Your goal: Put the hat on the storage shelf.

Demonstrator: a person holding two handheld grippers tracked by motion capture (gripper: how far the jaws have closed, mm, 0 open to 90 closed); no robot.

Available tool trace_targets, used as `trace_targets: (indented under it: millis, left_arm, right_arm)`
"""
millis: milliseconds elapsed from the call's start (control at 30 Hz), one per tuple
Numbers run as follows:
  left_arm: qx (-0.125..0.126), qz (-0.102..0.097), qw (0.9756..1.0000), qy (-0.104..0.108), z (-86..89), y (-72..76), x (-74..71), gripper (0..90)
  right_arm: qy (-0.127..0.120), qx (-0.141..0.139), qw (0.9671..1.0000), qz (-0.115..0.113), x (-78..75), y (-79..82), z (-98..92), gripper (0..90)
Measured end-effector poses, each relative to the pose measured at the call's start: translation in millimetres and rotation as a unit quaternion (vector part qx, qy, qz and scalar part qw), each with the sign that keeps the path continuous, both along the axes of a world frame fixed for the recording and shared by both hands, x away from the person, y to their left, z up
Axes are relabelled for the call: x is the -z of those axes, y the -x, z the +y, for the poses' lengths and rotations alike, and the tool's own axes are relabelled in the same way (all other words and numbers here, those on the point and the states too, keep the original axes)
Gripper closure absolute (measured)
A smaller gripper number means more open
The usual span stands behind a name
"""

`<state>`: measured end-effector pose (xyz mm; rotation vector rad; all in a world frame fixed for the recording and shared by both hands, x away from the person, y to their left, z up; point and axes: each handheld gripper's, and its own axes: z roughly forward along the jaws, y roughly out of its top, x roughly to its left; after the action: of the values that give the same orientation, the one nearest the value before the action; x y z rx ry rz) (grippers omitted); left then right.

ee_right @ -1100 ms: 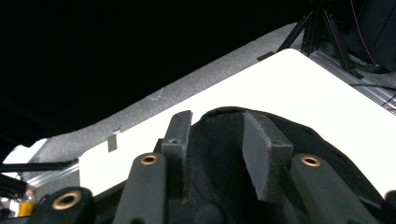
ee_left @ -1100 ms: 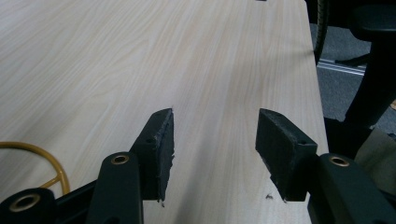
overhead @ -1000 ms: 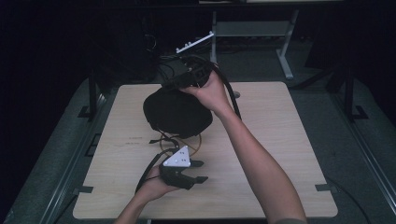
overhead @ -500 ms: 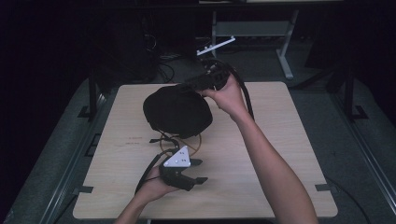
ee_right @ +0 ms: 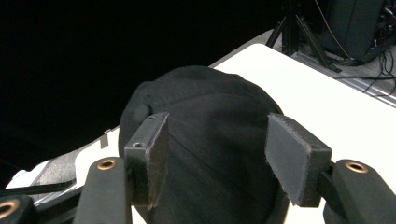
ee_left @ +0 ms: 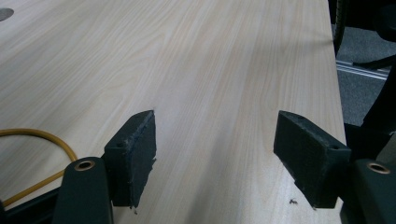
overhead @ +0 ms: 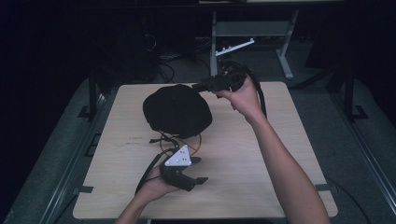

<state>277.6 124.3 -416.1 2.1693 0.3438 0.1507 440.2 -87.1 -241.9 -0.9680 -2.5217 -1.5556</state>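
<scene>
While both jaws have just been opening, right gripper [overhead: 201,87] hovers released at black cap's [overhead: 176,109] far-right edge. Left gripper [overhead: 198,170] released, nothing between jaws, farther off on worktop [overhead: 280,154].

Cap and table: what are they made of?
Cap: looks like soft black fabric, matte, with stitched seams and a top button. Table: pale wood grain with a smooth, faint sheen, probably laminate or veneer rather than solid wood; I can't tell which.

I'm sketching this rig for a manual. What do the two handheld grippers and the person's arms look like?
Both grippers are black, each with two flat, dark, rough-edged pads on jaws with brass-coloured rivets. The left gripper carries a grey three-cornered plate and trails a black cable. The right gripper also trails black cable. Forearms are bare, no sleeves.
</scene>
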Motion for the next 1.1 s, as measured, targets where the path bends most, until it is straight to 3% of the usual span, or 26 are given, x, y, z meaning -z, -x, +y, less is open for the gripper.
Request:
trace_targets:
  millis: [800, 1100]
  left_arm:
    - [-0.006, -0.005, 1.0000, -0.003, 0.4, 1.1, 0.6, 27.2]
    - [-0.009, -0.008, 0.9999, -0.001, 1.4, 0.9, 0.2, 26.9]
  right_arm:
    - [0.005, 0.030, 0.9995, 0.006, 9.1, 12.4, -50.6, 35.2]
    - [0.007, 0.027, 0.9996, 0.006, 12.1, 18.6, -61.5, 34.4]
